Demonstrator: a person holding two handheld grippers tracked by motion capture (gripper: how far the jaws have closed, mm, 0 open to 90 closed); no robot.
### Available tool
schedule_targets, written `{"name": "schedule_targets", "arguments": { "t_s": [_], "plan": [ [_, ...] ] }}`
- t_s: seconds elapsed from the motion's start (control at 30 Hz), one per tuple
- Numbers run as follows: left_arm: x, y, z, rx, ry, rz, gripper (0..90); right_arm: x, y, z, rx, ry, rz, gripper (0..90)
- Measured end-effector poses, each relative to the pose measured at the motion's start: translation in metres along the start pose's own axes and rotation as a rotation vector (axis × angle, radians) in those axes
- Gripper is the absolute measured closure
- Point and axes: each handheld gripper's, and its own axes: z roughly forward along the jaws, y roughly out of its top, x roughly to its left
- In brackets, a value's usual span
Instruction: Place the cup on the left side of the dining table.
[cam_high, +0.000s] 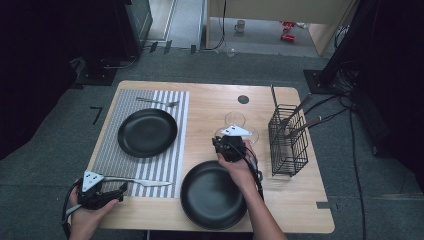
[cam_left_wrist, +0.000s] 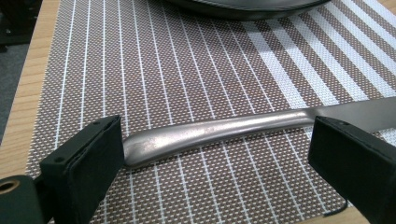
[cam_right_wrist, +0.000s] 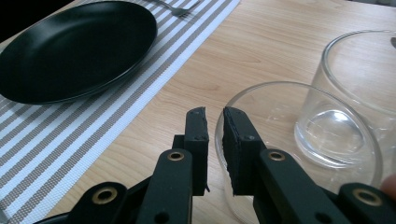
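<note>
Right tool (cam_right_wrist: 215, 122) pinches one of two glasses (cam_right_wrist: 261, 140); two black plates (cam_high: 147, 132).

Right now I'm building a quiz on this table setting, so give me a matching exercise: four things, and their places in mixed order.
Things:
1. knife
2. fork
3. near glass
4. wire basket

Places:
A. far end of the striped mat
B. right side of the table
C. between the open jaws of the left gripper
D. rim between the right gripper jaws

Pairs: 1-C, 2-A, 3-D, 4-B
</note>
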Motion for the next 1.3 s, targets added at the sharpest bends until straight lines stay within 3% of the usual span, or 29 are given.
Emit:
{"name": "schedule_targets", "arguments": {
  "t_s": [0.47, 0.6, 0.7, 0.93, 1.0, 1.1, 1.3],
  "plan": [
    [0.000, 0.000, 0.000, 0.000, -0.001, 0.000, 3.7, 0.015, -0.001, 0.002, 0.007, 0.073, -0.023, 75.0],
    [0.000, 0.000, 0.000, 0.001, -0.001, 0.000, 3.7, 0.018, -0.001, 0.000, 0.002, 0.102, -0.036, 64.9],
    [0.000, 0.000, 0.000, 0.002, -0.001, 0.001, 3.7, 0.015, 0.000, -0.004, -0.027, 0.076, -0.031, 53.6],
    [0.000, 0.000, 0.000, 0.003, -0.005, -0.002, 3.7, 0.005, 0.005, -0.016, -0.073, 0.006, -0.018, 38.0],
    [0.000, 0.000, 0.000, 0.003, -0.004, -0.002, 3.7, 0.003, 0.005, -0.016, -0.074, -0.002, -0.019, 34.4],
    [0.000, 0.000, 0.000, 0.003, -0.004, -0.002, 3.7, 0.000, 0.006, -0.014, -0.058, -0.048, -0.008, 11.6],
    [-0.001, 0.000, 0.000, 0.004, -0.005, 0.001, 3.7, 0.000, 0.003, -0.004, -0.010, -0.073, -0.029, 4.2]
  ]
}}
